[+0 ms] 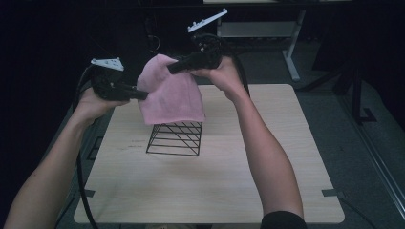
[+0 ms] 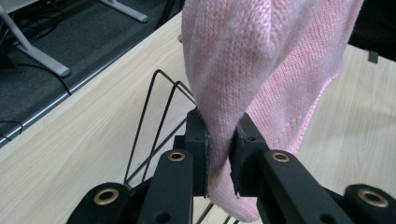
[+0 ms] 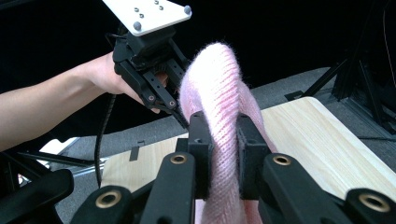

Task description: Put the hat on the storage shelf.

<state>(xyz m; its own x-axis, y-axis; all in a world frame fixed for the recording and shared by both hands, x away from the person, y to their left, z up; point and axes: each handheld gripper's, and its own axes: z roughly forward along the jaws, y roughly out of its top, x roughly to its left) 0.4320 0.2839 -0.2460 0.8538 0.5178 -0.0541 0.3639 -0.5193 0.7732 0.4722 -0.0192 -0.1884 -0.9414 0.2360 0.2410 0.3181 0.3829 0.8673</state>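
Above the table (image 1: 286, 143), over a black wire rack (image 1: 175, 138), hangs a pink knit hat (image 1: 172, 98), held between both grippers; left gripper (image 1: 143, 95) pinches the side edge, jaws clamped on knit (image 2: 219, 154); right gripper (image 1: 173, 68) pinches the crown fold (image 3: 223, 154), jaws pressed on it; two-point hold likely keeps the hat spread and hanging so its lower edge can drape over the rack; hem sits just at the rack's top.

A pink knitted hat (image 1: 172, 98) hangs in the air above a black wire rack (image 1: 175, 138), its lower hem draping onto the rack's top. The knit is soft and ribbed, bunched at its upper edge and on its left side where it is pinched.
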